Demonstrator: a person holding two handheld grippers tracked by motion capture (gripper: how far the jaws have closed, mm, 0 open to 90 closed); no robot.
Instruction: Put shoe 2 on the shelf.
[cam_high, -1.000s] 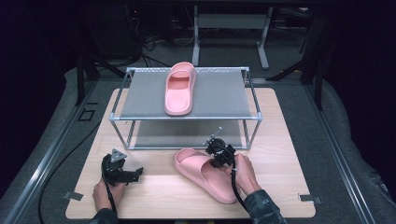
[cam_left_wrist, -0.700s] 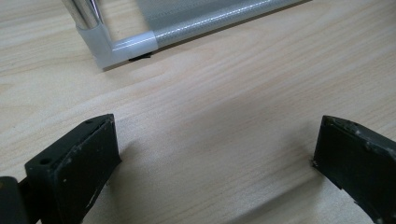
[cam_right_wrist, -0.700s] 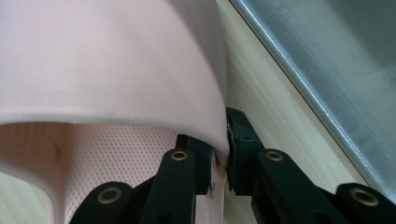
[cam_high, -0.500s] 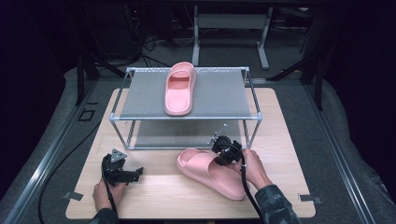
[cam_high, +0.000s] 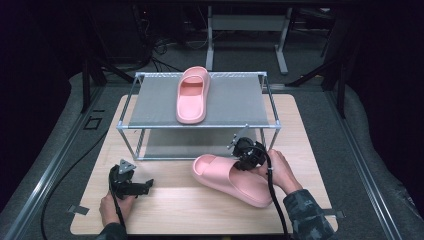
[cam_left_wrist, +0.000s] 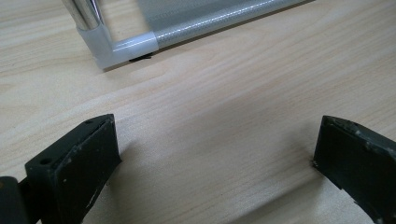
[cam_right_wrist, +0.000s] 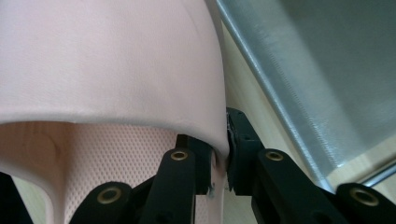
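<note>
Slipper (cam_high: 232, 177) of pink foam sits at the front of the wooden bench (cam_high: 165, 215), just ahead of the metal rack (cam_high: 200, 126), toe end pointing toward the rack's lower left and heel toward the person's right arm. The right gripper (cam_high: 245, 161) is clenched on the edge of its strap; in the right gripper view the two black jaws pinch the thin side wall of the strap (cam_right_wrist: 140, 70) between them, with the dotted footbed visible under the arch and the rack's grey lower shelf (cam_right_wrist: 327, 70) off to the right. The right hand (cam_high: 280, 170) rests behind the slipper.

A second pink slipper (cam_high: 192, 95) lies on the rack's top shelf, lengthwise, toe toward the far side.

The left gripper (cam_high: 142, 186) rests on the bench near the front left, well apart from both slippers, held by the left hand (cam_high: 112, 207). Its jaws stand wide with only bare wood between them, and the left gripper view shows the rack's white corner foot (cam_left_wrist: 116, 46) ahead.
</note>
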